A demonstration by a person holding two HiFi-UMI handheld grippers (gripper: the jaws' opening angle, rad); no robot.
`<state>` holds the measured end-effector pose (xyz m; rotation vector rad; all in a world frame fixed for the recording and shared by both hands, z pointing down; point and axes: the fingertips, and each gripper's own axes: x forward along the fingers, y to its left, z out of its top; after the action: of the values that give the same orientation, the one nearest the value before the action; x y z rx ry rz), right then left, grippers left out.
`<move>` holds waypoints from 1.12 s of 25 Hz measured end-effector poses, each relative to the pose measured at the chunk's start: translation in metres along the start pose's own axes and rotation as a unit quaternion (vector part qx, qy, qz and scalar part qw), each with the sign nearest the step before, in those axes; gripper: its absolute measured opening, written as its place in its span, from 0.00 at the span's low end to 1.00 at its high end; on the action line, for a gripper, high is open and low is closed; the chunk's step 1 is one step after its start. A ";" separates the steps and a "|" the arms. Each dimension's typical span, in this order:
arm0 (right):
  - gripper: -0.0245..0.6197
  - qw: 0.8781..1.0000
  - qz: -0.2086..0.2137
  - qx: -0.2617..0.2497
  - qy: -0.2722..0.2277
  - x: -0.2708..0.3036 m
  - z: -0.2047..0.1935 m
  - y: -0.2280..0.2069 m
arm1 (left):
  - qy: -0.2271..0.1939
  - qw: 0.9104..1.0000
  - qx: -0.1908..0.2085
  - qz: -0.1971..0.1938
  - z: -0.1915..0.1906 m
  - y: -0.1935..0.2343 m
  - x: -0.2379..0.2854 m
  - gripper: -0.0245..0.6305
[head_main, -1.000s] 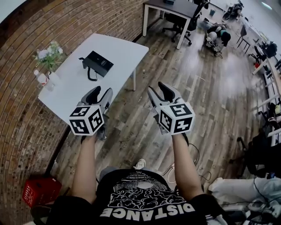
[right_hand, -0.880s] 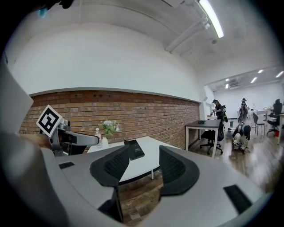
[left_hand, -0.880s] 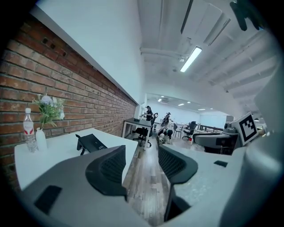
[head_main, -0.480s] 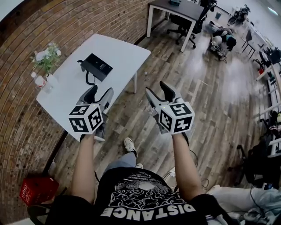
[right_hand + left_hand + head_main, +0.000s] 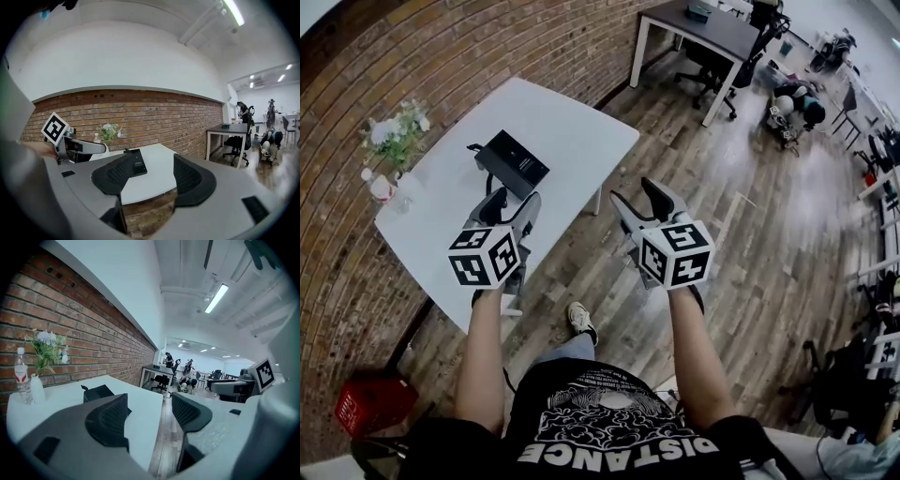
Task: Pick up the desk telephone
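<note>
The black desk telephone (image 5: 514,159) lies on the white table (image 5: 572,122) with its cord looping off its near side; it also shows as a dark box (image 5: 97,392) in the left gripper view and as the same phone (image 5: 137,164) in the right gripper view. My left gripper (image 5: 514,204) hovers over the table's near edge, short of the phone, jaws opening with nothing between them. My right gripper (image 5: 641,199) is off the table over the wooden floor, jaws also opening and empty.
A vase of flowers (image 5: 397,134) and a water bottle (image 5: 381,187) stand at the table's left end by the brick wall. A dark desk (image 5: 698,28) with office chairs stands farther back. A red crate (image 5: 364,407) sits on the floor at lower left.
Both grippers have moved forward toward the table and their jaws have spread wider. The person has stepped closer, so the table now lies nearer under the left gripper.
</note>
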<state>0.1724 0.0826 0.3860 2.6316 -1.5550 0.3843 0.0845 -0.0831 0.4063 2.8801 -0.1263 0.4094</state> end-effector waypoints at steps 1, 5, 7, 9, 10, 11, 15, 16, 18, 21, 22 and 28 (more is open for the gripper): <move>0.43 1.000 0.005 0.000 0.002 0.013 0.003 -0.003 | 0.001 1.000 -0.003 0.006 0.002 0.009 0.007 0.46; 0.43 1.000 0.028 -0.005 0.011 0.064 0.014 -0.009 | 0.003 0.999 -0.015 0.028 0.012 0.044 0.032 0.46; 0.43 0.999 0.040 -0.007 0.017 0.089 0.019 -0.009 | 0.005 0.999 -0.021 0.038 0.016 0.061 0.042 0.46; 0.44 0.998 0.051 -0.011 0.021 0.112 0.023 -0.008 | 0.006 0.998 -0.028 0.048 0.020 0.078 0.051 0.46; 0.44 0.998 0.057 -0.012 0.024 0.123 0.025 -0.008 | 0.007 0.998 -0.031 0.053 0.021 0.086 0.055 0.46; 0.44 0.998 0.062 -0.014 0.026 0.133 0.027 -0.007 | 0.008 0.998 -0.033 0.058 0.022 0.093 0.058 0.46; 0.44 0.996 0.083 -0.021 0.033 0.173 0.034 -0.004 | 0.007 0.996 -0.043 0.076 0.028 0.122 0.070 0.46; 0.44 0.995 0.089 -0.022 0.035 0.183 0.036 -0.002 | 0.006 0.996 -0.046 0.081 0.029 0.129 0.072 0.46; 0.44 0.994 0.101 -0.025 0.038 0.200 0.039 0.004 | 0.005 0.995 -0.051 0.090 0.031 0.142 0.074 0.46; 0.44 0.991 0.119 -0.030 0.044 0.222 0.040 0.014 | 0.005 0.993 -0.059 0.100 0.032 0.157 0.077 0.46; 0.44 0.991 0.126 -0.031 0.045 0.229 0.040 0.018 | 0.005 0.993 -0.061 0.102 0.032 0.161 0.078 0.46; 0.45 0.983 0.166 -0.030 0.066 0.263 0.031 0.034 | 0.019 0.990 -0.080 0.115 0.021 0.181 0.085 0.46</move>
<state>0.2697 -0.1640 0.4178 2.2488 -1.9268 0.5101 0.1499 -0.2682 0.4492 2.7070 -0.4653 0.4718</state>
